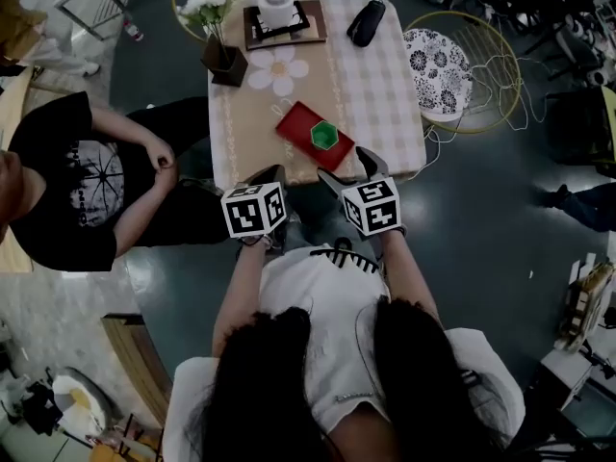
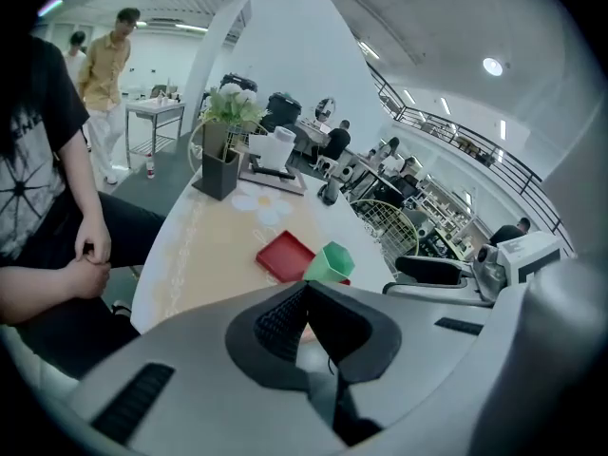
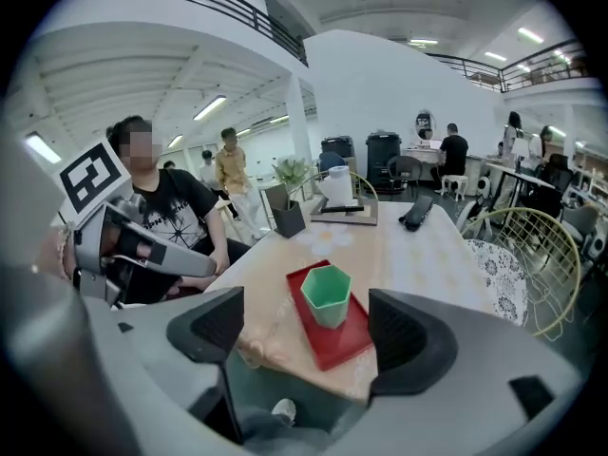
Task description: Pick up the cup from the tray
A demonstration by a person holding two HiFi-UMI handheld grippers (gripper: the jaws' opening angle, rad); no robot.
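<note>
While both tongs hang just off the worktop's [image 1: 375, 85] near edge, neither touches anything on it. L tongs [image 2: 306, 291]: jaws pressed together, tips meeting, nothing btw them. R tongs [image 1: 351, 169]: jaws spread wide, empty. In the right gripper view the green cup [image 3: 327, 294] shows in the gap but sits well beyond the pads, no contact. Cup is hexagonal, upright, mouth up, standing on the red tray [image 1: 296, 123], at the tray's end nearer the worktop's near right corner. Tray lies flat, turned at an angle to the worktop's edges, close to the near edge, approx mid-width. Far half of worktop: dark vase [image 1: 223, 61] w/ white flowers by the left edge, a flower-shaped mat [image 1: 278, 70] just beside it, a white pot [image 1: 277, 8] on a dark board at the far edge, a black case [image 1: 366, 22] toward the far right corner. A seated person [image 1: 77, 176] in a black T-shirt is by the worktop's left edge, hands together.
</note>
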